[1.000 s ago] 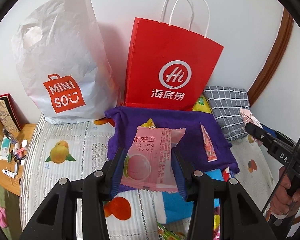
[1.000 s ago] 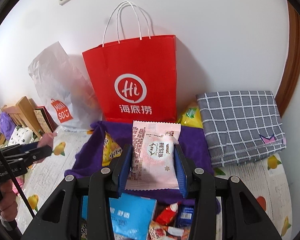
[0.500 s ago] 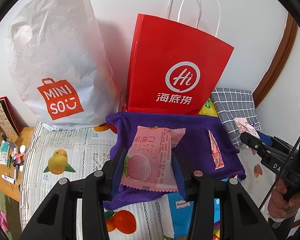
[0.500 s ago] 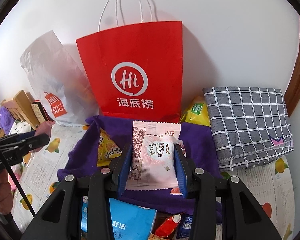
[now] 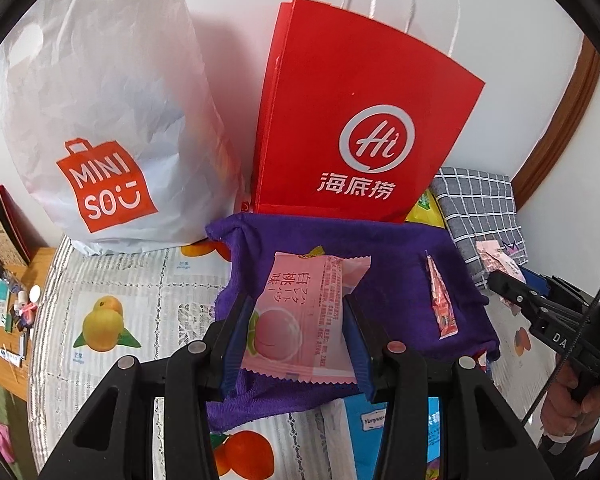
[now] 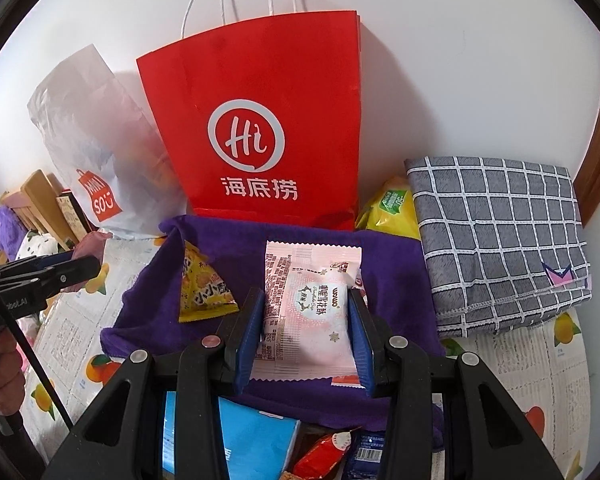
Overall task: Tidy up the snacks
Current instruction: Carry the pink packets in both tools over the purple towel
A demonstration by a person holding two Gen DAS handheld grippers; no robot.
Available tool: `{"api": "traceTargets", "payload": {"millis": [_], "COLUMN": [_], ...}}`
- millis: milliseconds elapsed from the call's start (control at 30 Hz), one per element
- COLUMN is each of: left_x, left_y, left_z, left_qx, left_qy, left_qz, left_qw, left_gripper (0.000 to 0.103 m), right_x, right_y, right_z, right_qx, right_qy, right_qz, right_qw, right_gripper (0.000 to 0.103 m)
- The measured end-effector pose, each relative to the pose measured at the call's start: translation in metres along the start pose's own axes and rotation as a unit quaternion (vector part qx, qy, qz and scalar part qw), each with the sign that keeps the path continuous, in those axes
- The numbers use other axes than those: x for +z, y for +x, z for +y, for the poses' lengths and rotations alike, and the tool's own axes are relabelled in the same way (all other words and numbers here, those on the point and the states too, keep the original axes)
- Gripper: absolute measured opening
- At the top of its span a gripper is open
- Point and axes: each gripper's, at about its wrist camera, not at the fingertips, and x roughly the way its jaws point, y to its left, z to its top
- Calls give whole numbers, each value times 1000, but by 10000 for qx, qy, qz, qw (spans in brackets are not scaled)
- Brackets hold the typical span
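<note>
While each gripper pinches a packet, both hang above the purple towel point(image 5: 396, 256) at the wall-side end of the fruit-print sheet point(image 5: 112, 280). Left gripper point(image 5: 296, 340): jaws clamped on the pink peach snack packet point(image 5: 300, 320), blue pads pressing its two long sides, packet upright and tilted a bit. Right gripper point(image 6: 306, 336): jaws clamped on the pale pink snowflake packet point(image 6: 308, 312), held upright over the towel's middle. On the towel: a yellow triangular snack bag point(image 6: 204, 288) near its left edge, a thin red-orange stick packet point(image 5: 440, 304) toward its right edge. Red paper bag point(image 6: 260, 128) with white handles stands against the wall, its base touching the towel's far edge. White MINISO plastic bag point(image 5: 100, 120) just beside it on the left. Yellow-green bag point(image 6: 392, 208) wedged between the red bag and the folded grey checked cloth point(image 6: 500, 240) at the sheet's right corner. Blue pack point(image 6: 256, 440) and red wrapper point(image 6: 324, 452) lie at the towel's near edge, partly hidden under the grippers. Wooden side table point(image 5: 8, 320) with small clutter off the sheet's left edge.
</note>
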Motion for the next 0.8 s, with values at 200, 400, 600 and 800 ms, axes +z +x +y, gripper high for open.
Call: {"api": "traceTargets", "payload": {"millis": [200, 400, 600, 800], "left_x": [1, -2, -7, -12], "left_y": [11, 24, 43, 57], "left_z": [7, 7, 8, 7], "left_qx": [-49, 3, 32, 134], "left_qy": [-117, -127, -146, -118], "left_qz": [113, 246, 440, 583], "left_qw": [9999, 9996, 9989, 9981], "left_gripper": [43, 43, 43, 43], "right_x": [1, -2, -12, -22], "right_y": [5, 21, 52, 74], "right_z": [-4, -4, 0, 3], "right_qx": [21, 153, 144, 124], "right_qy": [-29, -54, -78, -78], "right_qz": [45, 285, 674, 940], "right_qw": [10000, 9995, 9976, 9955], "right_gripper": [41, 41, 41, 41]}}
